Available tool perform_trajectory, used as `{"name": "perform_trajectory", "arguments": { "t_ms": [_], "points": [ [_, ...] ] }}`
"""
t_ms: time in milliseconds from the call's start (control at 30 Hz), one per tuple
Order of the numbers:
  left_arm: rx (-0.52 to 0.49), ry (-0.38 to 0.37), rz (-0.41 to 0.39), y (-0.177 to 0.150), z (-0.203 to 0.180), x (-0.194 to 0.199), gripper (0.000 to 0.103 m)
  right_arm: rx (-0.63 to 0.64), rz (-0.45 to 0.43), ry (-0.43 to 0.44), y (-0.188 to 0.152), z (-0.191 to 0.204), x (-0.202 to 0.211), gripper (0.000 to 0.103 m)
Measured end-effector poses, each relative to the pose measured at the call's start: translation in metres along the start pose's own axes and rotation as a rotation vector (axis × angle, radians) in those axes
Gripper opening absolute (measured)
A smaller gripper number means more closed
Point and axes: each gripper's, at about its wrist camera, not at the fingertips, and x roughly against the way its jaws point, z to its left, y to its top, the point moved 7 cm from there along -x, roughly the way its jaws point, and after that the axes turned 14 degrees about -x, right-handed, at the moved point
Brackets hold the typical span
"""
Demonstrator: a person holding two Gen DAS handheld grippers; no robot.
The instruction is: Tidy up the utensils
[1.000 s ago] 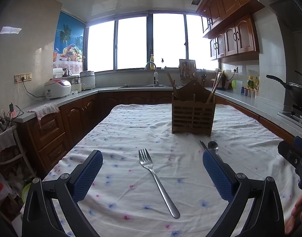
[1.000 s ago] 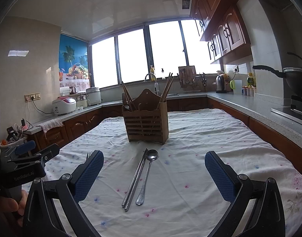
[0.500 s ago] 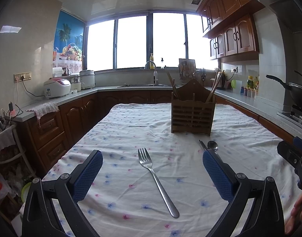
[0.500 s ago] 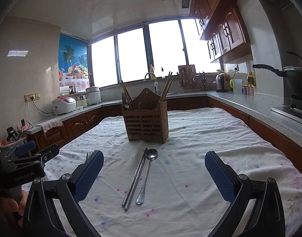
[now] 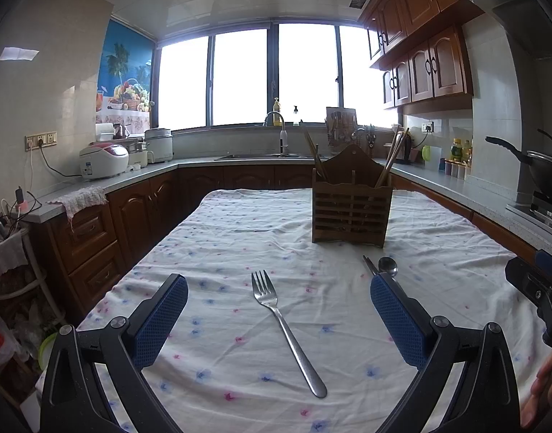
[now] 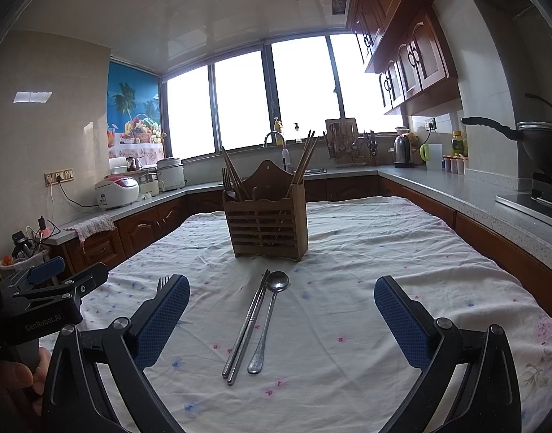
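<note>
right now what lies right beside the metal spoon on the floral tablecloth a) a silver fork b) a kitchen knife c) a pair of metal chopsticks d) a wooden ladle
c: a pair of metal chopsticks lies alongside the metal spoon, in front of the slatted wooden utensil holder; the silver fork lies apart, further left.

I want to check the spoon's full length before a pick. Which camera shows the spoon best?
The right wrist view: the spoon lies whole between the open fingers, bowl to handle tip, beside the metal chopsticks. The left wrist view shows only its bowl; the left gripper's finger hides the handle.
</note>
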Motion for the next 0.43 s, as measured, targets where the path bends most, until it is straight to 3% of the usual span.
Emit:
{"name": "perform_trajectory", "arguments": {
  "t_ms": [433],
  "points": [
    [0.000, -0.007, 0.000, 0.0001, -0.0015, 0.0004, 0.102, -0.001, 0.004, -0.002, 0.0004, 0.0001, -0.0007, 0.103]
  ]
}}
